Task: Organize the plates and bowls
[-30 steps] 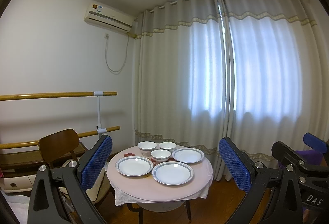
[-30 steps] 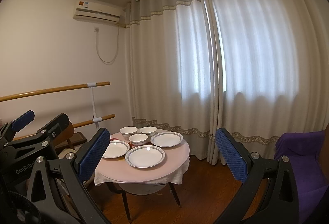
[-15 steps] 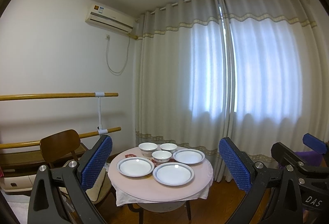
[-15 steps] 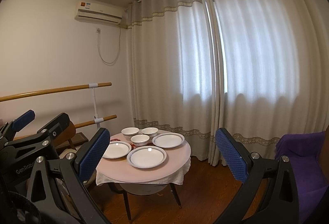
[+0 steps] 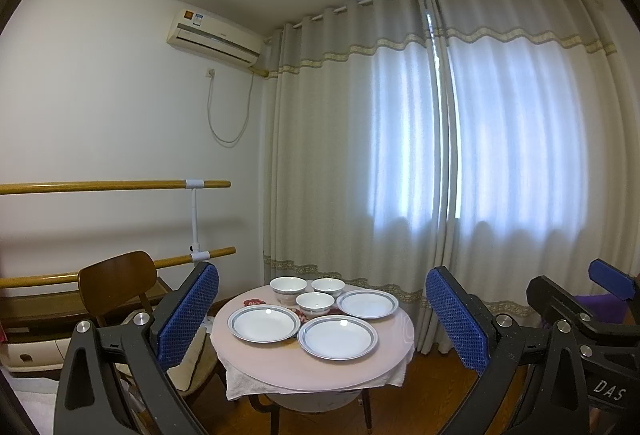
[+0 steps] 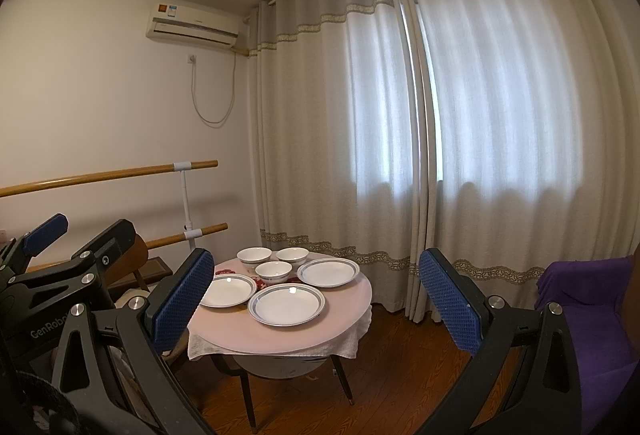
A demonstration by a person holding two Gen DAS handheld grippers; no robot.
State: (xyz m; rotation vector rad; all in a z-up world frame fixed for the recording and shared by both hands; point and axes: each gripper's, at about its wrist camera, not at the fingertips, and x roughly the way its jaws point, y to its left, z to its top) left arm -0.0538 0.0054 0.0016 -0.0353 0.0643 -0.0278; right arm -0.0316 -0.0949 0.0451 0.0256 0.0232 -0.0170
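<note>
Three plates (image 5: 338, 342) and three bowls (image 5: 315, 304) are crowding the round table (image 5: 312, 367), risking knocks as both wide-open, empty grippers, left gripper (image 5: 320, 319) and right gripper (image 6: 316, 299), are hovering well apart from them.

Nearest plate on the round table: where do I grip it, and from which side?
Grip the nearest plate by its near rim, coming in low from the table's front edge. It lies flat and shallow, so only the raised rim offers purchase; bowls crowd its far side. Both grippers are open.
</note>
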